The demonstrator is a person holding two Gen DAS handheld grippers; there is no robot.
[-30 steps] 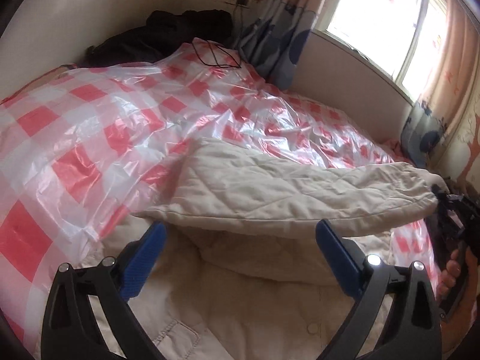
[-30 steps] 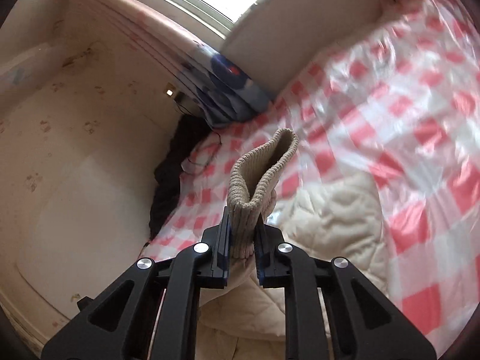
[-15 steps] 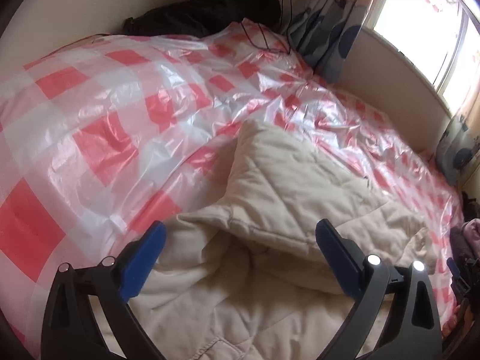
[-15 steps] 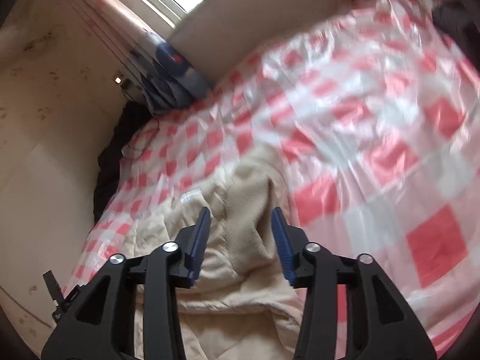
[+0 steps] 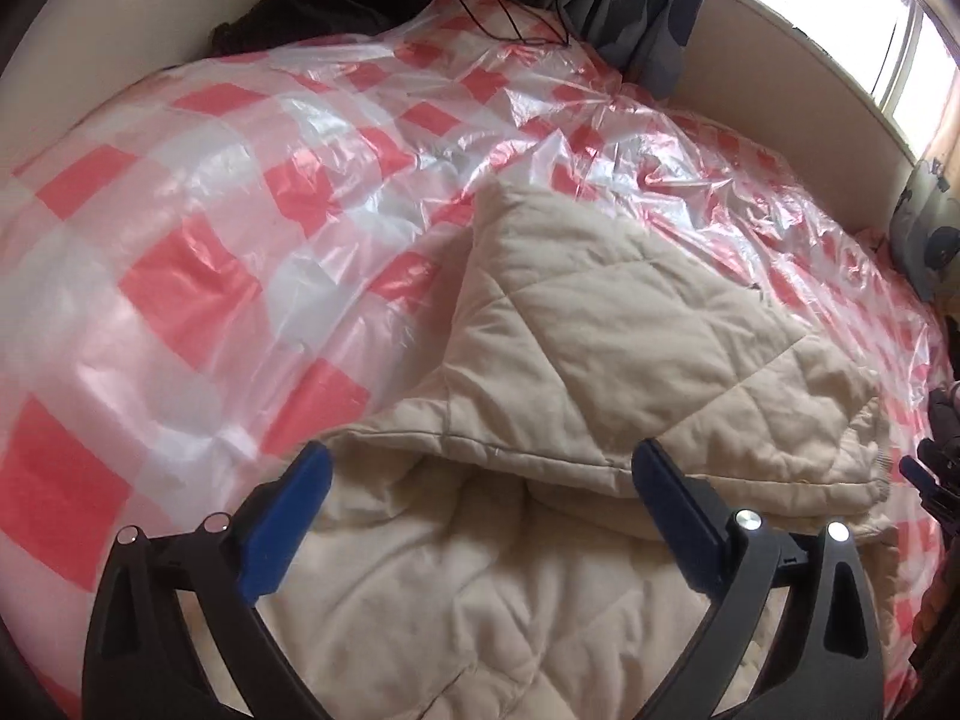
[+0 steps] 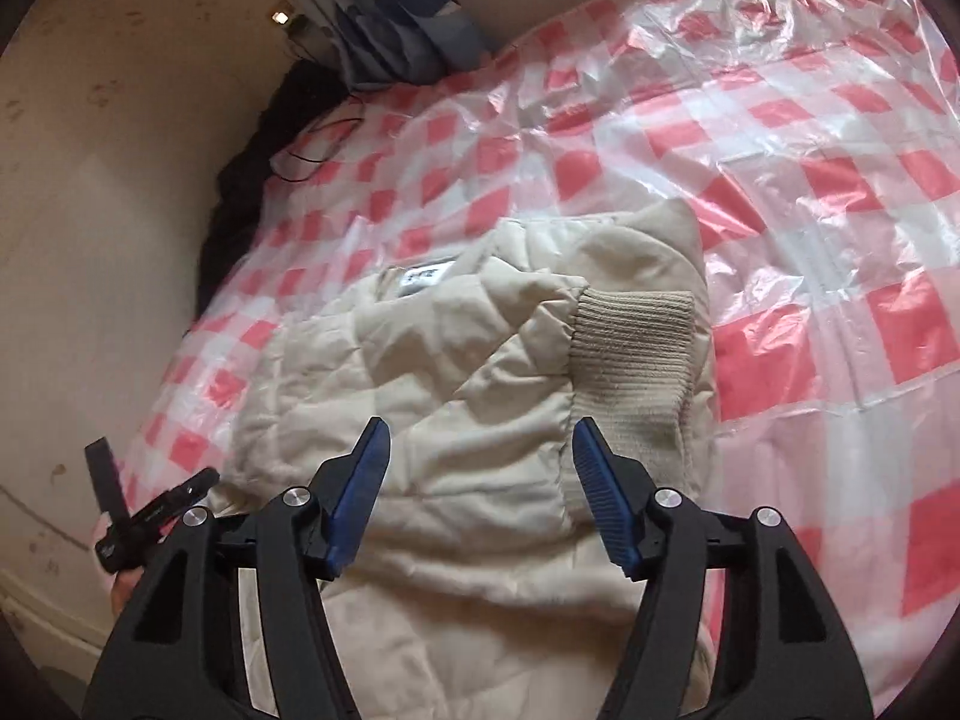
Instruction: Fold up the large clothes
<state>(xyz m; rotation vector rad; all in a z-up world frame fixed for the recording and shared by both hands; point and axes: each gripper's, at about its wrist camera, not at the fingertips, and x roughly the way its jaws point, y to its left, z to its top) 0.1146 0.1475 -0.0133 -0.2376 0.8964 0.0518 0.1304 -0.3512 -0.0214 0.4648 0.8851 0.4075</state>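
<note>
Right claw (image 6: 480, 480) seen parted, jaws just opened, nothing gripped; beige quilted jacket (image 6: 432, 396) laid on red-checked plastic sheet (image 6: 780, 180), sleeve folded across, ribbed cuff (image 6: 636, 354) just beyond right jaw.

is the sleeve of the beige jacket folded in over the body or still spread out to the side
Folded in. The sleeve lies across the beige jacket, its ribbed cuff resting on top.

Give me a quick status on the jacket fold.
Left claw open, empty. Right claw has just been opening, nothing between its jaws. Beige jacket on checked plastic sheet, sleeve folded across, ribbed cuff free. Nothing in the way.
</note>
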